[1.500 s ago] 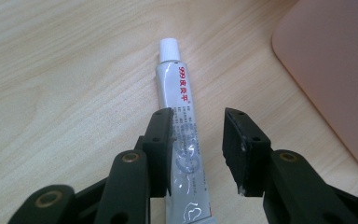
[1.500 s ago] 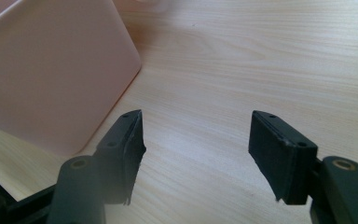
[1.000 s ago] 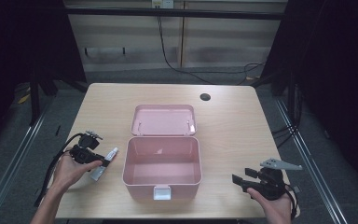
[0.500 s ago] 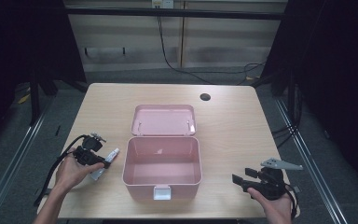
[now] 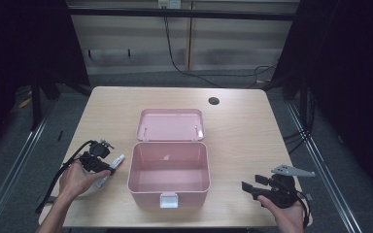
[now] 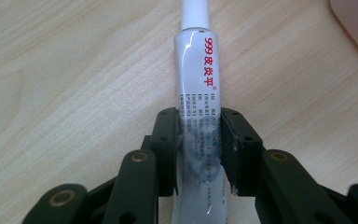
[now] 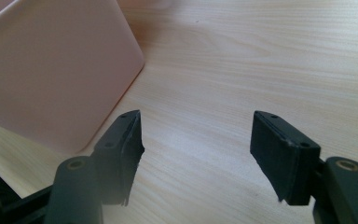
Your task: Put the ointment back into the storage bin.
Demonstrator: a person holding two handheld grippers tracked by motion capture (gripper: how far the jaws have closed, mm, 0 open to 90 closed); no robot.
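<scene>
The left tool [image 6: 199, 149] is clamped on the lower body of a white ointment tube [image 6: 198, 93], which lies flat on the desk [image 5: 243, 126] near the left edge, just beside the open pink box [image 5: 169, 170]. The tube appears light and soft-walled, likely to dent under pressure and somewhat slick (its printed skin shows glare), so the present hold across the flat rear half, away from the cap, seems the sound place. The right tool [image 7: 196, 154] hovers with jaws spread wide and nothing between them, near the desk's front right corner. Open room lies along the right and far edges; the box's raised lid [image 5: 171, 124] stands toward the far edge.
</scene>
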